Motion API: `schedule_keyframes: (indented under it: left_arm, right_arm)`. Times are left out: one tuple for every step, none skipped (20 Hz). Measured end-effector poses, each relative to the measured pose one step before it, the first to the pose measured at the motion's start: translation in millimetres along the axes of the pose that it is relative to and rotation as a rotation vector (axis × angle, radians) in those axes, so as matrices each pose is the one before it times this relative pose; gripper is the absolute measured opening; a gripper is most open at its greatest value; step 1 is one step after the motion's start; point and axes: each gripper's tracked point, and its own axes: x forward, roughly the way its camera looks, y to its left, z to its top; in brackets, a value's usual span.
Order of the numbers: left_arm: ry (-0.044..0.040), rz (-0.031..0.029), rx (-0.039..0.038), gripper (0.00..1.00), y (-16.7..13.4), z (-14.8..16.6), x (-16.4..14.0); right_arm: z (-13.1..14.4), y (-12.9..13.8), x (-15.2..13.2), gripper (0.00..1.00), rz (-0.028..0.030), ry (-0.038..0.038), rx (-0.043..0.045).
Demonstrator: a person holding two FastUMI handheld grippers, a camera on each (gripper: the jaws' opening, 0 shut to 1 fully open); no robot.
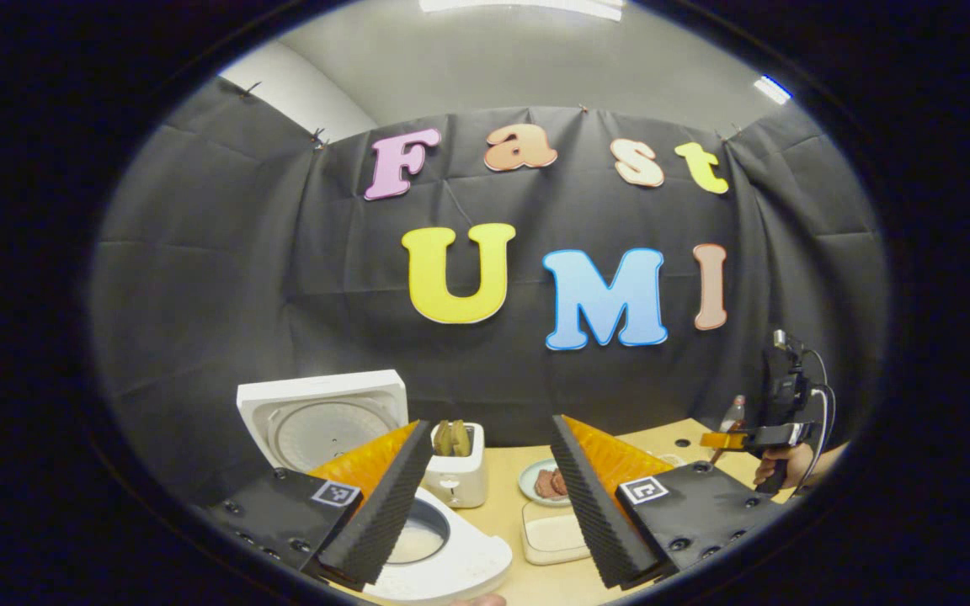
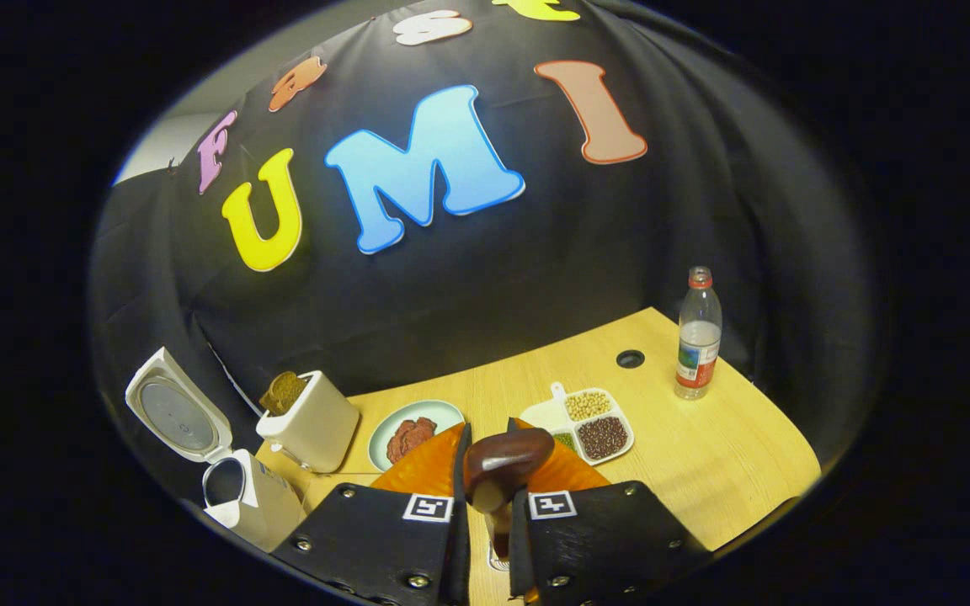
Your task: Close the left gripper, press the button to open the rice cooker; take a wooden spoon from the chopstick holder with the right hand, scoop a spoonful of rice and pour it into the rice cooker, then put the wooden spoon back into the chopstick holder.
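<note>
Right gripper: clenched on my wooden spoon, dark bowl up, handle pinched between both fingers; the holder below is hidden from me. Left gripper: released, fingers spread wide above the rice cooker. Cooker: lid upright, pot open, at the table's left edge. Toaster just beside it, then plate, divided tray of grains, bottle near the far edge; its label I cannot read. Bare wood lies right of the tray.
</note>
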Motion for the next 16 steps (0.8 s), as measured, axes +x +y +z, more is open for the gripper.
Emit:
schedule_keyframes:
  left_arm:
    - [-0.01195,-0.02054,0.00307,0.92,1.29,2.75,0.83]
    - [-0.01204,-0.02016,0.00279,0.96,0.46,4.35,0.06]
    - [-0.01445,-0.01827,0.0016,0.96,-1.4,2.8,-0.21]
    - [-0.00954,-0.01215,-0.00122,1.0,0.94,5.12,0.5]
    - [-0.0024,-0.00648,-0.00406,1.0,1.1,2.7,1.38]
    - [-0.0037,-0.00566,-0.00432,1.0,0.84,3.51,-0.99]
    - [-0.01,-0.00435,-0.00009,1.0,-0.73,3.4,-2.52]
    - [-0.00945,-0.0003,0.00355,0.92,0.98,5.05,-2.26]
    - [-0.00538,0.00442,0.00373,0.94,2.14,1.07,0.07]
    - [-0.00115,0.00941,-0.0003,0.96,2.0,0.5,0.06]
    - [0.00134,0.01084,-0.00381,0.98,1.9,-1.49,1.62]
    - [0.00386,0.01329,-0.0068,0.99,0.49,-1.32,-0.49]
    - [0.00685,0.01019,-0.00657,0.99,-0.57,-1.92,-1.33]
    - [-0.0008,0.00738,-0.00158,0.99,-1.49,0.62,-1.41]
    - [-0.00369,0.00874,0.00443,0.99,-0.65,2.34,-0.4]
    - [-0.00057,0.01077,0.00666,0.99,1.06,1.97,-0.78]
  right_arm:
    - [8.52,6.63,-5.89,0.19,-0.00259,-0.01838,0.00164]
    - [7.97,7.24,-6.81,0.19,-0.00166,-0.01939,0.00126]
    - [7.99,8.14,-5.64,0.19,0.0041,-0.019,-0.00014]
    - [6.82,9.07,-6.33,0.18,0.00675,-0.01425,0.00113]
    - [5.83,8.64,-5.19,0.18,0.00664,-0.00777,-0.00036]
    - [4.97,8.55,-3.93,0.18,0.0087,-0.0085,-0.00254]
    - [4.07,8.2,-0.91,0.18,0.00945,-0.00682,-0.00546]
    - [1.99,8.7,0.82,0.18,0.00929,-0.00204,-0.00438]
    - [1.6,9.18,1.98,0.18,0.01723,0.00011,-0.00295]
    - [-1.83,10.39,4.9,0.18,0.02115,0.00451,-0.0034]
    - [-3.29,10.33,5.52,0.19,0.02533,0.00858,0.00004]
    - [-5.11,10.96,6.05,0.19,0.03039,0.01385,-0.00472]
    - [-6.84,8.92,6.79,0.18,0.02419,0.01967,-0.00982]
    - [-6.8,6.61,7.22,0.18,0.01813,0.01542,-0.01295]
    - [-6.95,6.25,8.49,0.18,0.01541,0.01394,-0.01287]
    - [-7.07,5.76,8.23,0.18,0.0117,0.014,-0.01019]
